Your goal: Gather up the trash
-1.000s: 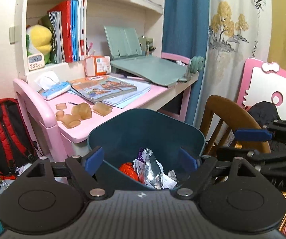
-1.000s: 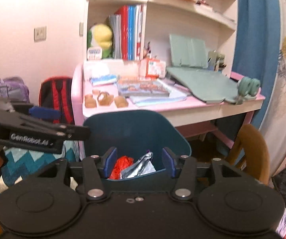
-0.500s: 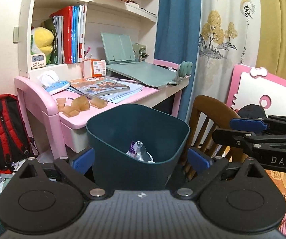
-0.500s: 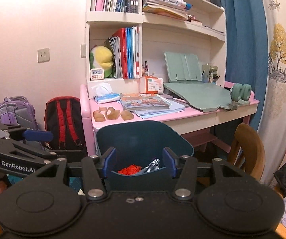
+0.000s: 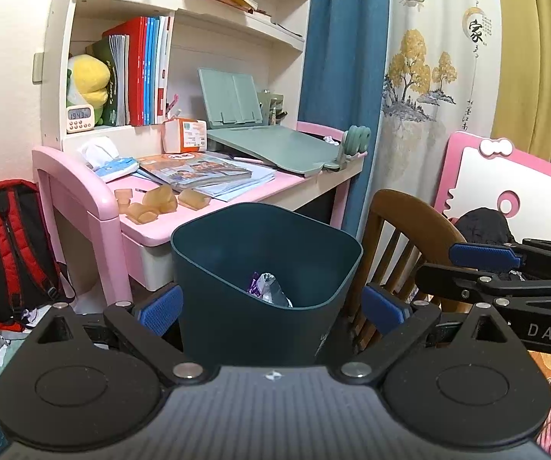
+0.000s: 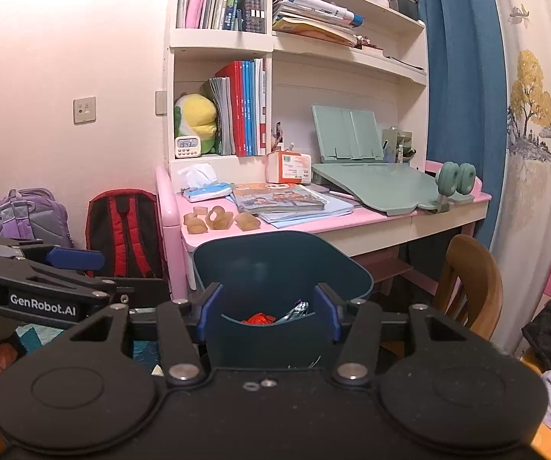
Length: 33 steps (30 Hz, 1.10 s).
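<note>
A dark teal trash bin [image 5: 260, 318] stands on the floor in front of the pink desk [image 5: 84, 191]. Inside it lie a silver and purple foil wrapper [image 5: 269, 287] and a red wrapper [image 6: 258, 319]. My left gripper [image 5: 271, 304] is wide open, its blue pads beside the bin's two walls and not pressing on them. My right gripper [image 6: 269, 310] is open just short of the bin's near wall [image 6: 271, 341], with nothing held. The right gripper's fingers [image 5: 482, 255] show at the right edge of the left wrist view, and the left gripper's fingers [image 6: 74, 257] at the left of the right wrist view.
A wooden chair [image 5: 409, 222] stands right of the bin, a red backpack [image 5: 3, 245] and a purple one [image 6: 26, 211] left of the desk. Books, a tissue pack [image 5: 114, 166], amber tape rolls [image 5: 156, 201] and a green book stand [image 5: 275, 149] cover the desk. A small crumpled white scrap [image 5: 329, 138] lies at its far end.
Both grippers have drawn back from the bin, so it looks smaller and less of its inside shows. The left jaws have spread wider. The bin has stayed put.
</note>
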Tool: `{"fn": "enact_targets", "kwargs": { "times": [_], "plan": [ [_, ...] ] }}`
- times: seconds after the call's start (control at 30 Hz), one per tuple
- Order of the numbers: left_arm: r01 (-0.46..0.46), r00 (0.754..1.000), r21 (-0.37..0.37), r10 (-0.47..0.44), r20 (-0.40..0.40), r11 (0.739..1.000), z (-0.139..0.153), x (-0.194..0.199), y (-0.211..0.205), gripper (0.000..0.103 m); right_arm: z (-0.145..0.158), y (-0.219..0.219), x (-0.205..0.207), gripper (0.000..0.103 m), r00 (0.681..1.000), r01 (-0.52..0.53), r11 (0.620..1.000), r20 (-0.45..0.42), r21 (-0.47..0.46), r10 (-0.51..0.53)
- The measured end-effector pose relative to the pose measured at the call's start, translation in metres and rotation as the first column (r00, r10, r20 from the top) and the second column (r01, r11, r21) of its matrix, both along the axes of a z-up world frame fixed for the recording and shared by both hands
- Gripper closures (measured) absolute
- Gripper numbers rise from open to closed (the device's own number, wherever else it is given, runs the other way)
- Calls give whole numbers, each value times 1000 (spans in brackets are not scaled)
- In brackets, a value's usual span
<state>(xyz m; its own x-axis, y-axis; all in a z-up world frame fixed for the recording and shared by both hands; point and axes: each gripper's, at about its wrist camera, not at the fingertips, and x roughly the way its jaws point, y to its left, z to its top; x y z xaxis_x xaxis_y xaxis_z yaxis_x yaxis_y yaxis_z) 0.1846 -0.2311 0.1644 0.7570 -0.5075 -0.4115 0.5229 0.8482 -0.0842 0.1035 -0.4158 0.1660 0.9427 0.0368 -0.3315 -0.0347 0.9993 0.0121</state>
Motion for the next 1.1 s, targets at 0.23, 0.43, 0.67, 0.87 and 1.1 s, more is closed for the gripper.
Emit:
{"fn": "enact_targets", "kwargs": {
  "times": [0.23, 0.43, 0.67, 0.87, 1.1],
  "plan": [
    [-2, 1000, -6, 2, 3, 1000, 0, -2, 0, 3, 1, 2, -5, 51, 1000, -4, 1000, 4, 6, 4],
    [-2, 1000, -10, 2, 5, 1000, -1, -3, 1, 3, 1, 2, -6, 51, 1000, -5, 1000, 7, 9, 5],
    [-2, 1000, -15, 2, 6, 1000, -1, -3, 2, 3, 2, 6, -8, 51, 1000, -9, 1000, 11, 14, 9],
    [0, 1000, -20, 0, 7, 1000, -1, -4, 3, 3, 2, 8, -9, 51, 1000, -10, 1000, 15, 14, 10],
    [-7, 1000, -13, 7, 18, 1000, -3, -7, 3, 3, 3, 11, -11, 50, 1000, -19, 1000, 25, 8, 19]
  ]
}}
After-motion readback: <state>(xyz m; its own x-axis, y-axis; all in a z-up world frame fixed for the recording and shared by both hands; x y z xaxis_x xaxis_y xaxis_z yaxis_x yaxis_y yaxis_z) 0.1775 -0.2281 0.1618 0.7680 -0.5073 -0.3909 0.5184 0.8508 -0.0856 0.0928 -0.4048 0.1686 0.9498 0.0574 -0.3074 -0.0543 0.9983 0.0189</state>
